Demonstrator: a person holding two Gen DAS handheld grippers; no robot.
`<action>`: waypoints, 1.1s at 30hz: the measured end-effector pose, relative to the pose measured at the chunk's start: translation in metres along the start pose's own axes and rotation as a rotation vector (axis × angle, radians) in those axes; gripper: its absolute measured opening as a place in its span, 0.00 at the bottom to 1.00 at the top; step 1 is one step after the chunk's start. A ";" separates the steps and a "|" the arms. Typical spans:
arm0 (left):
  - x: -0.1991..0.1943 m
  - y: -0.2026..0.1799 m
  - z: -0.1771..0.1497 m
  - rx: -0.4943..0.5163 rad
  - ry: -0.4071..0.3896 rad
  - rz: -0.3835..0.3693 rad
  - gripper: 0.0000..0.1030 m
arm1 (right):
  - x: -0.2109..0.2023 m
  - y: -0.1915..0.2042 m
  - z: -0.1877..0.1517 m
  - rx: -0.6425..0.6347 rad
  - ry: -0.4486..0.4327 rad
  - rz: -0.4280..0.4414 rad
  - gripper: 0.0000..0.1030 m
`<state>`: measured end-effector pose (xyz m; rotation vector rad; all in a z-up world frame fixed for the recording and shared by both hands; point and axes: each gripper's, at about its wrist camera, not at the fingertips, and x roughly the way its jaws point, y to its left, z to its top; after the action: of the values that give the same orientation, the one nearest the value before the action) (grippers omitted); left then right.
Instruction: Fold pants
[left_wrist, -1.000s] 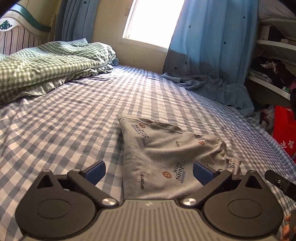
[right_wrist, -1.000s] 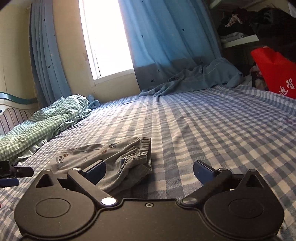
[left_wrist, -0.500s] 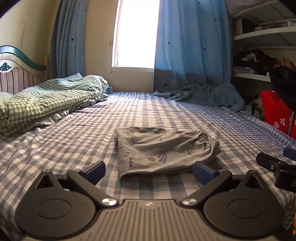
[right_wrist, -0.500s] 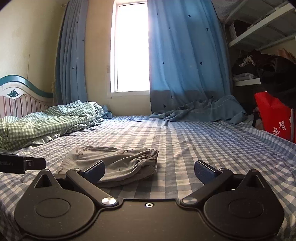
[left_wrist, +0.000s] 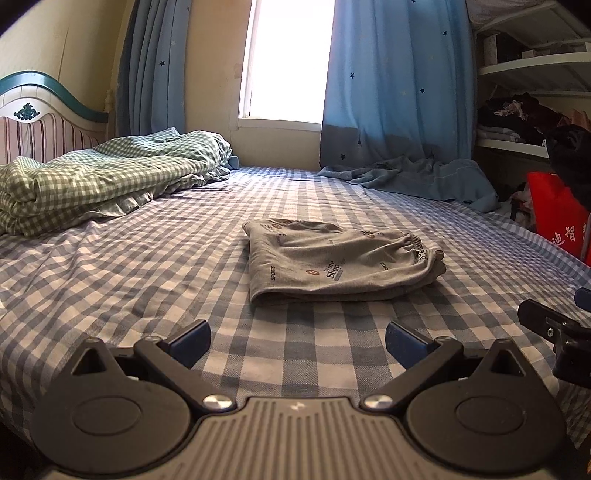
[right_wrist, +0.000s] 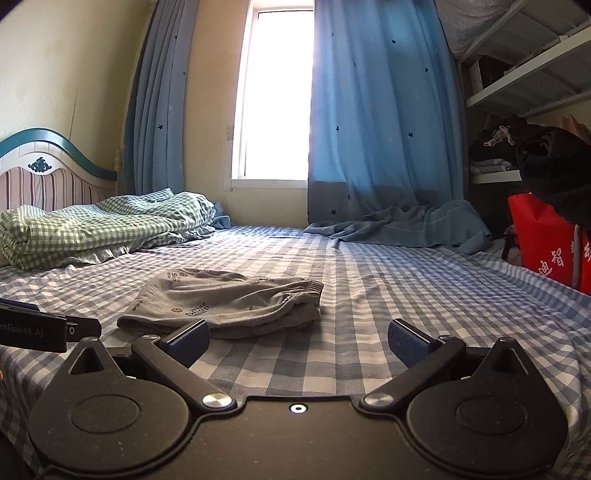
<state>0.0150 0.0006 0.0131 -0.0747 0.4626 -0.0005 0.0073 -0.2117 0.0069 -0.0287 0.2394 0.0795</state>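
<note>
On the blue-and-white checked bed sheet (left_wrist: 147, 266), a pair of grey cotton pants (left_wrist: 340, 260) printed with small logos and the word "SPORTS" is laid in a compact folded bundle, its gathered elastic waistband turned toward the right side of the bed. From the right wrist view the same pants (right_wrist: 225, 302) are seen ahead and to the left, with the layered edges stacked at the waistband end.

Both tools are held low over the near edge of the bed, well apart from the garment. The left gripper (left_wrist: 297, 339) is seen with its blue-padded fingers spread wide — nothing is held between them, and only bare sheet is framed in the gap. The right gripper (right_wrist: 298, 338) is likewise spread apart and empty, its left pad overlapping the near edge of the pants in the picture only; contact cannot be confirmed.

Part of the right tool is caught at the right edge of the left wrist view, and the black body of the left tool is caught at the left edge of the right wrist view.

A rumpled green-and-white gingham quilt (left_wrist: 96, 177) is heaped by the striped headboard with a teal curved rail (left_wrist: 40, 118). Blue star-printed curtains (left_wrist: 391, 92) are hung beside a bright window (left_wrist: 288, 62) — the right one trails onto the bed. A red bag with white characters (right_wrist: 546, 240) is stood at the right, below white shelves (left_wrist: 535, 70) loaded with dark clothing.
</note>
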 end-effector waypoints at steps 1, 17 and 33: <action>0.001 0.001 -0.001 -0.004 0.004 0.002 1.00 | 0.000 -0.001 -0.001 0.000 0.002 0.003 0.99; -0.001 -0.003 -0.008 0.005 0.007 0.011 1.00 | 0.000 -0.004 -0.010 0.010 0.027 -0.011 0.99; -0.001 0.002 -0.010 -0.009 0.019 0.013 1.00 | -0.003 -0.001 -0.008 -0.016 0.015 -0.010 0.99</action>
<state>0.0095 0.0016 0.0050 -0.0805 0.4819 0.0137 0.0030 -0.2132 -0.0005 -0.0466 0.2540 0.0714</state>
